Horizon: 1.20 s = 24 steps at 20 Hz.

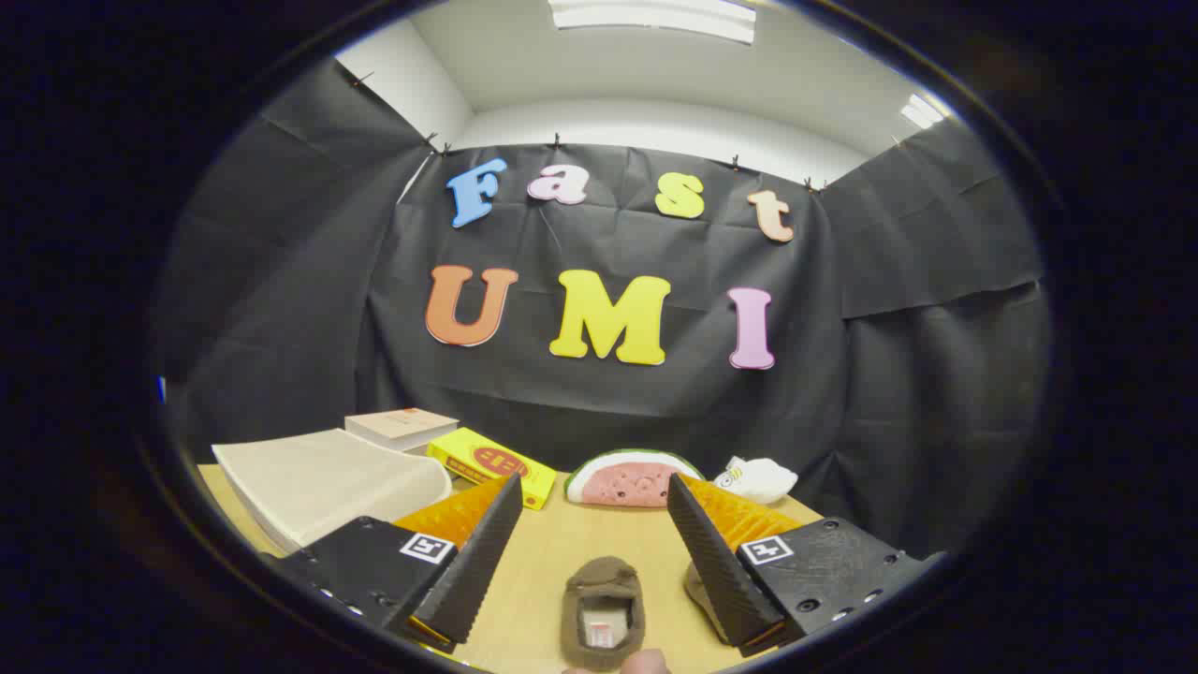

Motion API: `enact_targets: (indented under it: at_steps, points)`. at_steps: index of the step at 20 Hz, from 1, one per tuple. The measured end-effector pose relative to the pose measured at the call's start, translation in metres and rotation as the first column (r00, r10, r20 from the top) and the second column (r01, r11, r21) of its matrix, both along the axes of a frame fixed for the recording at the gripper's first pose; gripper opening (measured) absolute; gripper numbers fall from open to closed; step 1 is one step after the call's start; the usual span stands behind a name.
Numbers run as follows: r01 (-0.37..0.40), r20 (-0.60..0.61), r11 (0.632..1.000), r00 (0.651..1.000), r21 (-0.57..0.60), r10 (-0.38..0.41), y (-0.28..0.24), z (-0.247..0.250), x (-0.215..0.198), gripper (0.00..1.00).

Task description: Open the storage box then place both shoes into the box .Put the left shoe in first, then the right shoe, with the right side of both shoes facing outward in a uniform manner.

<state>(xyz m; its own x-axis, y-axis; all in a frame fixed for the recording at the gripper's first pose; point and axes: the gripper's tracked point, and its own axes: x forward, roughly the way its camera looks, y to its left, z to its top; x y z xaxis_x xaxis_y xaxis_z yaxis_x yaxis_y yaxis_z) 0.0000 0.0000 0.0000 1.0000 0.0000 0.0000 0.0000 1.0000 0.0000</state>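
Claw [594, 496] fingers spread, empty; brown shoe [604, 613] between them; writing unreadable.

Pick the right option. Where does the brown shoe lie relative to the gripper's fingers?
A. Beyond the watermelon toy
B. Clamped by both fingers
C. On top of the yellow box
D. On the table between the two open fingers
D: the brown shoe lies on the table between the open gripper fingers, untouched.
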Motion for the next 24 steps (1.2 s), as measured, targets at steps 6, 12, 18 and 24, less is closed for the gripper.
enact_targets:
  at_steps: [6,12,18,24]
  points:
    - [-0.021,-0.006,1.0,1.0,0.002,0.021,0.016,-0.002,0.001,0.95]
    - [-0.031,-0.018,0.999,0.999,0.016,0.031,0.023,-0.005,0.003,0.95]
    - [-0.028,-0.032,0.999,0.999,0.021,0.029,0.022,-0.008,0.005,0.95]
    - [-0.048,-0.063,0.999,0.997,0.022,0.049,0.027,-0.016,0.008,0.95]
